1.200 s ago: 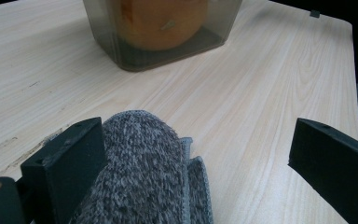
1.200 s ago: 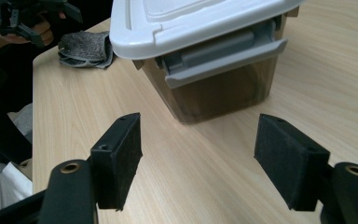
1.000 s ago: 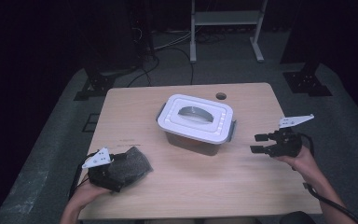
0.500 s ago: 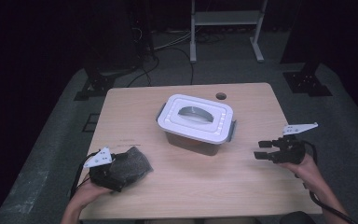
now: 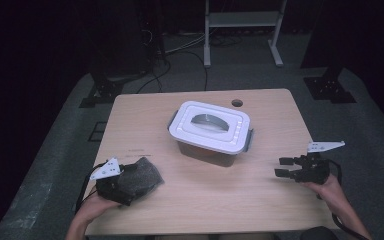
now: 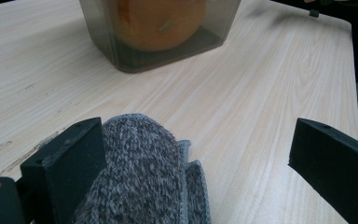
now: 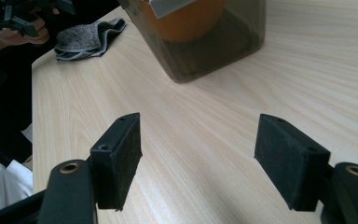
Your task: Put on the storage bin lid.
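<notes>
A grey knitted cloth (image 5: 142,175) lies bunched at the table's near left corner. My left gripper (image 5: 122,185) rests at it with the jaws wide apart. In the left gripper view the cloth (image 6: 140,177) sits between the jaws against the left pad (image 6: 70,163), and the right pad stands well clear of it. My right gripper (image 5: 279,167) hovers low over the near right of the table, open, with bare wood between its pads (image 7: 116,158). A grey see-through box with a white lid (image 5: 210,125) stands mid-table, and something orange (image 6: 156,23) is inside it.
The wooden table (image 5: 205,200) has a round cable hole (image 5: 237,103) near its far edge. Bare wood lies between the box and both grippers. A white metal rack (image 5: 242,20) and cables are on the dark floor behind.
My right gripper has sunk and drawn back toward the table's near right edge, its jaws staying equally wide. The left gripper and the cloth have not moved.
</notes>
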The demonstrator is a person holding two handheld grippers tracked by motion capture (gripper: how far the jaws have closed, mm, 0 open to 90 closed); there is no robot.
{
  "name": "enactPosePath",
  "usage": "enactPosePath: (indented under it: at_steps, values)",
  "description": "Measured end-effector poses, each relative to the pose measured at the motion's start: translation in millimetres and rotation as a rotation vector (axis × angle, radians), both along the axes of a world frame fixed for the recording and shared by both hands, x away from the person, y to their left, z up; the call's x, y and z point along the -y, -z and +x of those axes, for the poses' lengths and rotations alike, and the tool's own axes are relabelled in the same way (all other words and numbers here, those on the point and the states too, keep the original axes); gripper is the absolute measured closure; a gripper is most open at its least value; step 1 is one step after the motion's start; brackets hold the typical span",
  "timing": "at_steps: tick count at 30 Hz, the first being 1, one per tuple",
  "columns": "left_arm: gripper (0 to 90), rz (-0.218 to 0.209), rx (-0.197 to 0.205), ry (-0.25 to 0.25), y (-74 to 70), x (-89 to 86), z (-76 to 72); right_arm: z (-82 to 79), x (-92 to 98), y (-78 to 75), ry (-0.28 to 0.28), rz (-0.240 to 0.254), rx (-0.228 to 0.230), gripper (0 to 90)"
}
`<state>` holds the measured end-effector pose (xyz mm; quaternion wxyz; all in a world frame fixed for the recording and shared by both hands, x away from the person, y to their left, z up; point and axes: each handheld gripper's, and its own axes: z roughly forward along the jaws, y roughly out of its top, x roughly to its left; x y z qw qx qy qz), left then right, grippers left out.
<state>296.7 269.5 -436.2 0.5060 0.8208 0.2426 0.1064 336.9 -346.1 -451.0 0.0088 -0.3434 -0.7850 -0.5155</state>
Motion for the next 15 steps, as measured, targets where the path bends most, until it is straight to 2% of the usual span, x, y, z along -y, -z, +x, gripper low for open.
enactPosePath:
  at_steps: [15]
  values:
    - [2.8,0.003,-0.002,0.002,0.4,0.8,-0.6,-11.1,-2.3,12.3,0.001,-0.02,-0.001,29.3]
